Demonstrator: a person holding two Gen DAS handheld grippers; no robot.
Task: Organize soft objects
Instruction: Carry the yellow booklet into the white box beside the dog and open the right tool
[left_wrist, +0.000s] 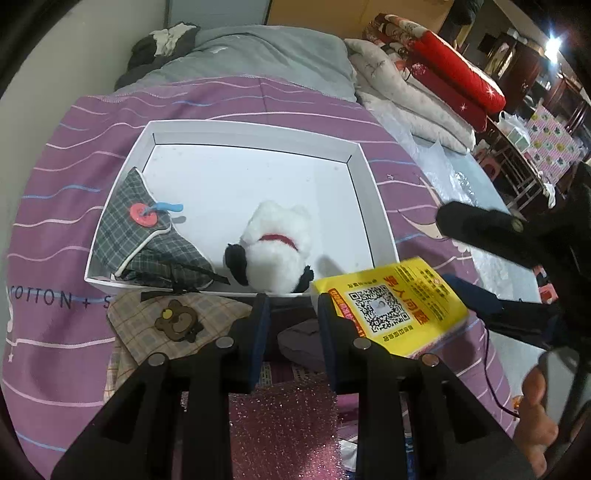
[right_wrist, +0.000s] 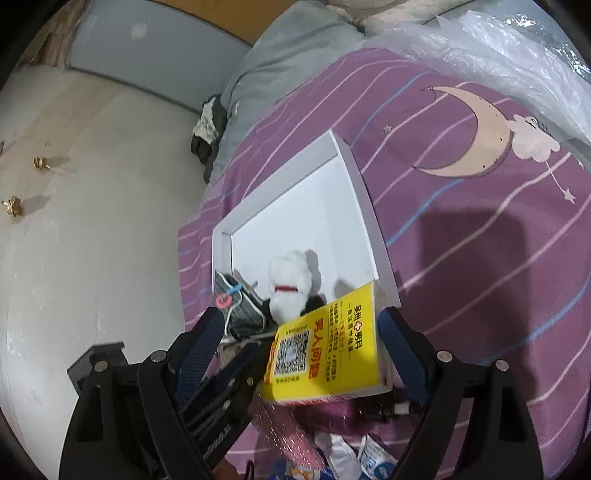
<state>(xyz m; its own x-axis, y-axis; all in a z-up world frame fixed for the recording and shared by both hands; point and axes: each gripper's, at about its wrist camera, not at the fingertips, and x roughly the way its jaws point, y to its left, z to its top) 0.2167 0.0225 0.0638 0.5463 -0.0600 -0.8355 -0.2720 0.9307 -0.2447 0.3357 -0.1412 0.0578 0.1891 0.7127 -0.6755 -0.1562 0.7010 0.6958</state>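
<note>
A white tray (left_wrist: 373, 206) lies on the purple striped bedsheet. Inside it sit a grey plaid pouch (left_wrist: 147, 236) with a red button and a white plush dog (left_wrist: 277, 251). My left gripper (left_wrist: 291, 306) hovers at the tray's near wall, open by a narrow gap with nothing pressed between its pads. A yellow packet (right_wrist: 328, 347) with a QR code leans on the tray's near right corner. My right gripper (right_wrist: 301, 321) stands wide open around the packet, which lies beside the right pad and apart from the left one. A beige plaid pouch (left_wrist: 173, 321) with a bear patch lies before the tray.
A pink glittery sponge (left_wrist: 284, 424) and a greyish lump (left_wrist: 299, 343) lie under my left gripper. Small packets (right_wrist: 369, 454) sit at the near edge. A grey quilt (left_wrist: 258, 55) and folded quilts (left_wrist: 443, 81) lie behind the tray, clear plastic (right_wrist: 498, 48) to the right. A hand (left_wrist: 535, 417) holds the right gripper.
</note>
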